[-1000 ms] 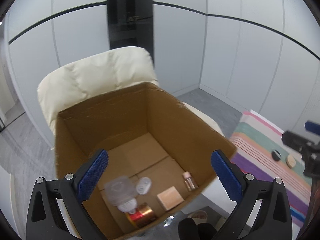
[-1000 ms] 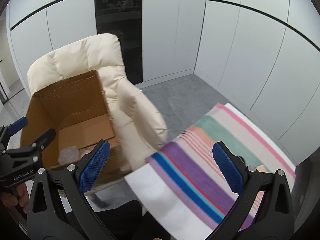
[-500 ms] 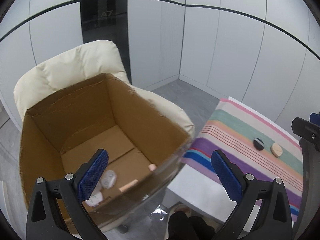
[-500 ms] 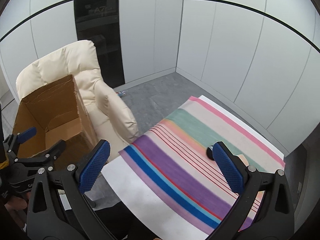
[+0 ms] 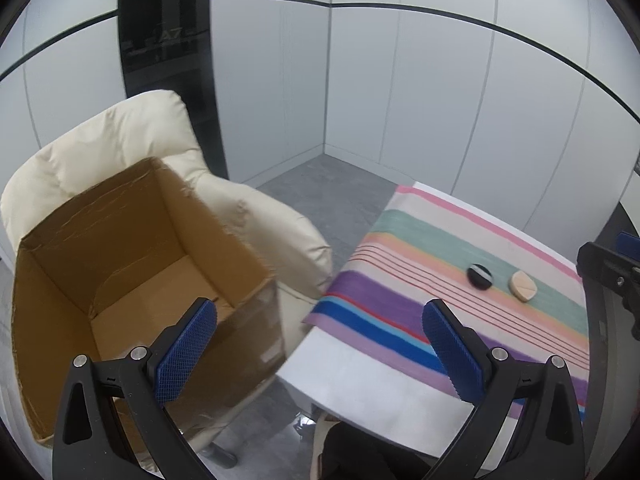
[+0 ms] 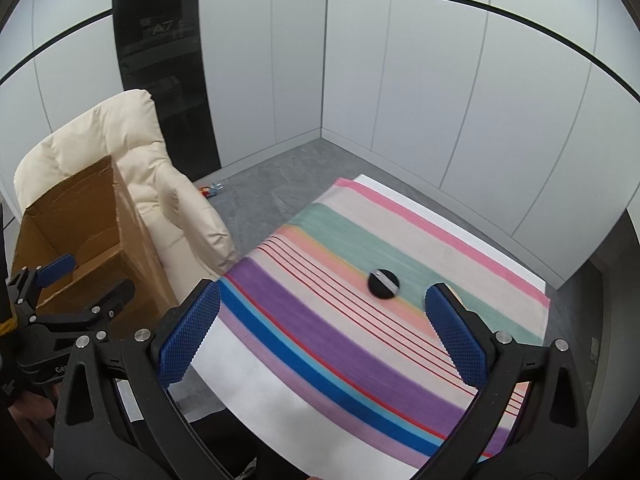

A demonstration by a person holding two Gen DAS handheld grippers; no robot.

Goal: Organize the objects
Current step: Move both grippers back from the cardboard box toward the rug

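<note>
One cardboard box (image 5: 132, 248) stands open on the cream armchair (image 5: 100, 148); the visible part of its floor is bare. Left gripper (image 5: 320, 344): fingers wide apart, holding nothing, between box and worktop (image 5: 360, 384). Right gripper (image 6: 320, 328): fingers wide apart, empty, above the striped cloth (image 6: 320, 344). On the cloth: one black round puff (image 5: 480, 276) and one beige puff (image 5: 522, 286), just beside each other.
</note>
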